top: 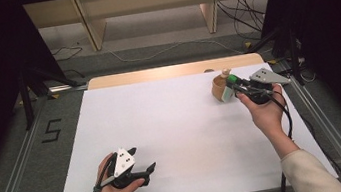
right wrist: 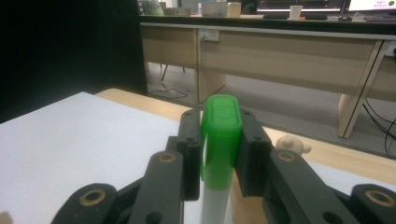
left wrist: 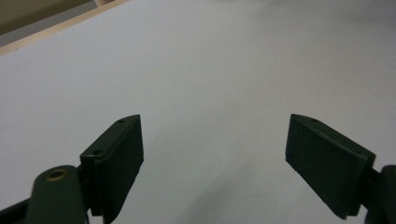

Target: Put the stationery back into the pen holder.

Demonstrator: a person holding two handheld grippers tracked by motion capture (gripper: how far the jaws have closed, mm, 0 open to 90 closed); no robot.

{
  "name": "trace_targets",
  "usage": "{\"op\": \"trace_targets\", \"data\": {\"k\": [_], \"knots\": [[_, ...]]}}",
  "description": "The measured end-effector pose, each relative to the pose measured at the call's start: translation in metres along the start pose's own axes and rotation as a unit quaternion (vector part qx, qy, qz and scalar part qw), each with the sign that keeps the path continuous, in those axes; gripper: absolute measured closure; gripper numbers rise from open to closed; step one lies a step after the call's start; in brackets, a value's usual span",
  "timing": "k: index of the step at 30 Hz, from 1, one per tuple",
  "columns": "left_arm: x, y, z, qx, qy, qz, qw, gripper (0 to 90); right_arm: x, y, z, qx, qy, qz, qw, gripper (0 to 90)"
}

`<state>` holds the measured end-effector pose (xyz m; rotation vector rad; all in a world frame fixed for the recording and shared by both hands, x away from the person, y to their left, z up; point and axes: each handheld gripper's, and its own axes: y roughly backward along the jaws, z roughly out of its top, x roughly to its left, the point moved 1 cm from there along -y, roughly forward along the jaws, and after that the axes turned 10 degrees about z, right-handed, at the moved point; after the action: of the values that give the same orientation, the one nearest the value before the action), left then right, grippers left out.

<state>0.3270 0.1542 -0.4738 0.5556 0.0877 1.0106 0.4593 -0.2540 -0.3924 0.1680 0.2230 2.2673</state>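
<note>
White table, wood strip along far edge. Wooden cup stands at far right. Left gripper rests on near left part.

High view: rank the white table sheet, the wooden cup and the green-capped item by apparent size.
1. White table sheet, far the largest.
2. Wooden cup.
3. Green-capped item in the right tool, slightly smaller, partly hidden.

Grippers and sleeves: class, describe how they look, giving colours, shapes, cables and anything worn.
Both grippers are black, with two flat rectangular jaws on hinged links with brass-coloured pins. The left gripper and the right gripper each carry a grey three-cornered plate with small holes on top. A black cable trails from each. The right forearm wears a cream sleeve.
</note>
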Motion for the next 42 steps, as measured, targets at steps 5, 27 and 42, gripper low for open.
{"op": "trace_targets", "data": {"k": [5, 27, 42], "knots": [[0.000, 0.000, 0.000, 0.002, 0.000, -0.002, 1.0000, 19.1, -0.006, -0.008, 0.004, 0.001, 0.006, -0.007, 1.0000, 74.7], [-0.001, -0.001, 0.000, 0.003, -0.002, -0.002, 1.0000, 19.2, -0.029, -0.027, 0.017, -0.010, -0.004, -0.035, 0.9993, 74.7], [-0.002, -0.001, 0.000, 0.002, 0.000, -0.004, 1.0000, 19.3, -0.038, -0.037, 0.015, -0.009, -0.012, -0.047, 0.9988, 74.7]]}}
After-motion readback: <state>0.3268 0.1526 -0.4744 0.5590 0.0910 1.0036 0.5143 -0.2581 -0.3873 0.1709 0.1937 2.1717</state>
